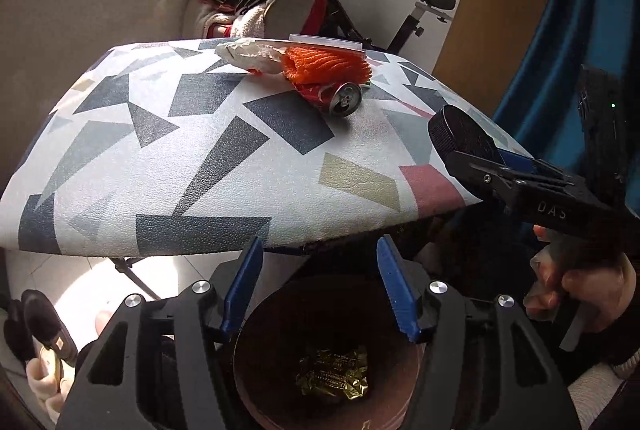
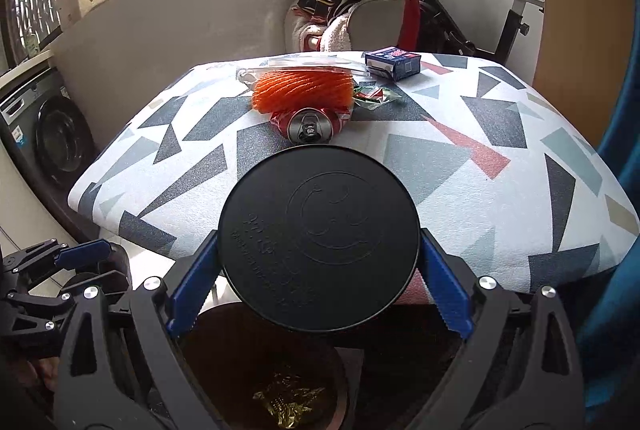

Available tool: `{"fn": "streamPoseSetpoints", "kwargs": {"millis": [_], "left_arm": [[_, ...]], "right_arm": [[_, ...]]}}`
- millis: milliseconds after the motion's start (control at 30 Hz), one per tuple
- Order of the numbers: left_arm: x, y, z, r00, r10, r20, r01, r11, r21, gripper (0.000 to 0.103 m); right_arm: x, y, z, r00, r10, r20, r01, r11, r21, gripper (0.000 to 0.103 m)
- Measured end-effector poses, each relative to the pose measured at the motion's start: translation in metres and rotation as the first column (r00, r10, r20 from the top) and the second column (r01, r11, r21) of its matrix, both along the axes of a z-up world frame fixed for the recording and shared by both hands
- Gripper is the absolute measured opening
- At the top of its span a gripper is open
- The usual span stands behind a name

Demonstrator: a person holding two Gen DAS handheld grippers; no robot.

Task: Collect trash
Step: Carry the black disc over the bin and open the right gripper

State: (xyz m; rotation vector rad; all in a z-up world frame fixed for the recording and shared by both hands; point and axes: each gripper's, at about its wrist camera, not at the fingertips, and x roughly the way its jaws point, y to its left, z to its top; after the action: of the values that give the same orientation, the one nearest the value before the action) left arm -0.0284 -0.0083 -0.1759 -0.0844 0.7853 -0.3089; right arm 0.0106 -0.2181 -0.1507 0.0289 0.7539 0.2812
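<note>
Your left gripper [image 1: 320, 286] stands with its fingers [image 1: 394, 284] apart and nothing between them, directly above the open bin [image 1: 256, 358], where a crumpled gold wrapper [image 1: 332, 374] lies at the bottom. Your right gripper [image 2: 318, 270] clamps the round black lid [image 2: 318, 238] by its edges, both blue pads pressed on its rim, just past the bin. Beyond the lid, on the patterned table [image 2: 500, 197], a crushed can [image 2: 310, 127] touches an orange net [image 2: 304, 89]; a small blue box [image 2: 394, 61] sits farther off to the right.
</note>
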Motion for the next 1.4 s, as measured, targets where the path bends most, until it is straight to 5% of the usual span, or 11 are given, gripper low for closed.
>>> {"fn": "streamPoseSetpoints", "kwargs": {"millis": [633, 1067, 1400], "left_arm": [[-0.007, 0.05, 0.034, 0.974, 0.183, 0.131, -0.187, 0.982, 0.019, 0.09], [-0.007, 0.071, 0.031, 0.961, 0.254, 0.11, -0.257, 0.966, 0.016, 0.094], [-0.006, 0.072, 0.028, 0.96, 0.262, 0.096, -0.265, 0.964, 0.019, 0.094]], "right_arm": [[-0.034, 0.069, -0.053, 0.958, 0.241, -0.157, -0.26, 0.959, -0.112, 0.092], [-0.036, 0.089, -0.075, 0.92, 0.292, -0.261, -0.34, 0.926, -0.163, 0.092], [-0.033, 0.087, -0.077, 0.924, 0.267, -0.273, -0.32, 0.932, -0.171, 0.097]]}}
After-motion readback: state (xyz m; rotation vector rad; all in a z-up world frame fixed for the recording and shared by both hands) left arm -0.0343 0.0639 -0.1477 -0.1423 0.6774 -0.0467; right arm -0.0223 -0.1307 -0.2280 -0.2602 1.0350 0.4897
